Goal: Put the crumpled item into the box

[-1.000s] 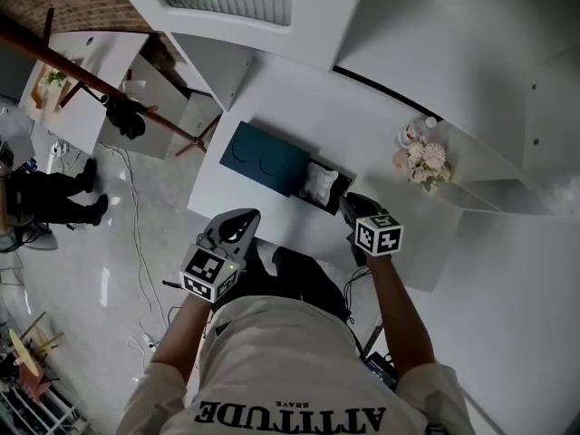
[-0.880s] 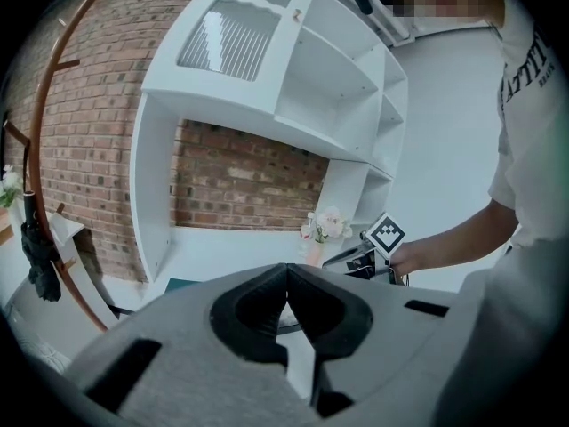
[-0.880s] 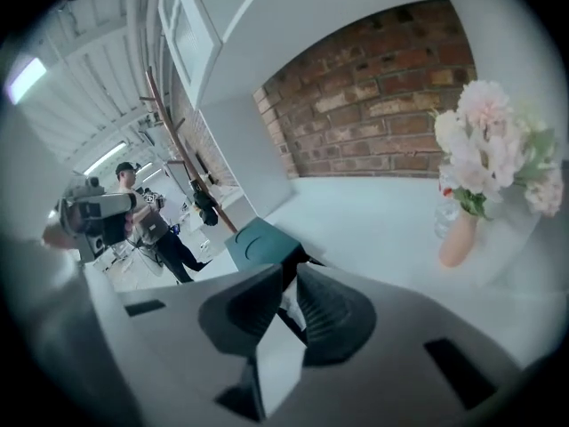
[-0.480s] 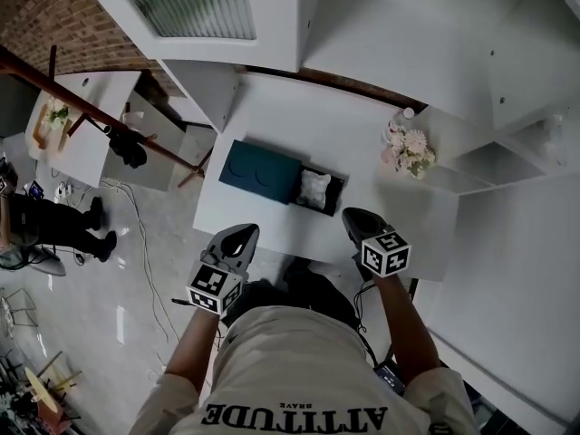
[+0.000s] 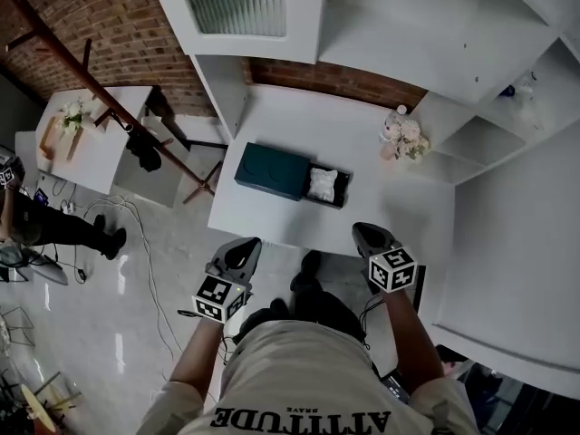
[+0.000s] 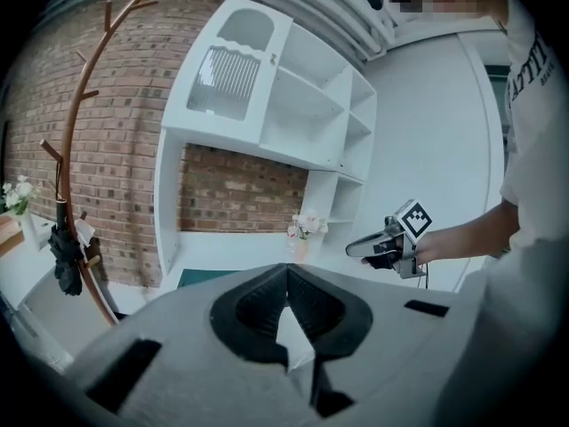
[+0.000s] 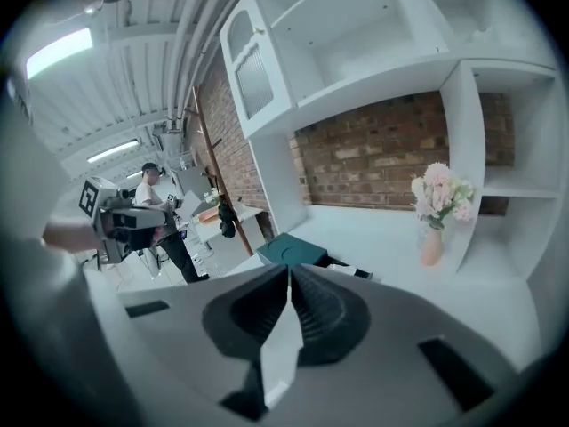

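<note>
Both empty, jaws together: left hand-held gripper (image 5: 243,248), right hand-held gripper (image 5: 367,236). Crumpled item (image 5: 323,184) lies in box (image 5: 270,170); task judged done. Hold clear of tabletop (image 5: 362,152), no nudging box.

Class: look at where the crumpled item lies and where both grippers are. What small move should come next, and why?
Probably none on the item: just lower both grippers to rest. The crumpled item lies inside the open box on the table. The left gripper and right gripper hang shut and empty, short of the table's near edge, so the placing looks done.
</note>
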Tool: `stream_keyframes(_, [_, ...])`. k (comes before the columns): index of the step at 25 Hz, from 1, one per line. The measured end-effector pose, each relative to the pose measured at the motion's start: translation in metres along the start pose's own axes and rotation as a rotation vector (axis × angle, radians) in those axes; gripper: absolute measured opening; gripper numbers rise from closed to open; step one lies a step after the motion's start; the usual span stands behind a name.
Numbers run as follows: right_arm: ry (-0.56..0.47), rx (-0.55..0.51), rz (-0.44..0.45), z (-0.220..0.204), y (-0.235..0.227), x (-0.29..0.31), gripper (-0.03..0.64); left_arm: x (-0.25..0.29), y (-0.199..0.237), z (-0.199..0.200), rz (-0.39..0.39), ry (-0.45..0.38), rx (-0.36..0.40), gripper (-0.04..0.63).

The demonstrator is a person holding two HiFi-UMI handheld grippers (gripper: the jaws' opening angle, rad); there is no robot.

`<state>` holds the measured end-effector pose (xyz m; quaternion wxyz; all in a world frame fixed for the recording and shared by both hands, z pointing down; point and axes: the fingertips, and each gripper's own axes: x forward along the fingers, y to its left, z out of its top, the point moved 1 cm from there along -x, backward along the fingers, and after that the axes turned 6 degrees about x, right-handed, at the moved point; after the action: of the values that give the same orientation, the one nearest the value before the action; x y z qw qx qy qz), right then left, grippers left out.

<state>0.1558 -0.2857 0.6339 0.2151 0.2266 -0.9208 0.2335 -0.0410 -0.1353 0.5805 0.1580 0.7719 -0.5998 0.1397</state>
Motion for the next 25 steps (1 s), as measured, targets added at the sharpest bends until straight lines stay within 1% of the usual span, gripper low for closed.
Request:
stream_keyframes(4, [-0.040,-0.042,-0.008,-0.003,0.028,-0.026,0.035,-0.030,-0.011,-0.006,0.003,-0.048,0.013,0.025])
stream_keyframes(9, [-0.100,-0.057,-0.045,-0.009,0.067,-0.067,0.035,-0.074,-0.029,-0.009,-0.015,-0.064,0.039,0.025])
stream_keyframes(12, [-0.125,-0.043,-0.082,-0.017,0.085,-0.094,0.035,-0.095,-0.037,-0.007,-0.009,-0.111,0.034,0.025])
stream_keyframes(14, [-0.139,-0.018,-0.106,-0.024,0.093,-0.110,0.035,-0.106,-0.045,-0.009,-0.020,-0.119,0.019,0.025])
stream_keyframes(17, [-0.162,-0.007,-0.132,-0.028,0.100,-0.134,0.035,-0.110,-0.058,-0.010,-0.047,-0.106,-0.004,0.025])
stream_keyframes(20, [-0.171,-0.024,-0.152,-0.029,0.102,-0.156,0.035,-0.110,-0.073,-0.010,-0.067,-0.101,-0.006,0.025])
stream_keyframes(25, [-0.186,-0.054,-0.169,-0.031,0.092,-0.181,0.035,-0.110,-0.096,0.001,-0.078,-0.137,0.012,0.025])
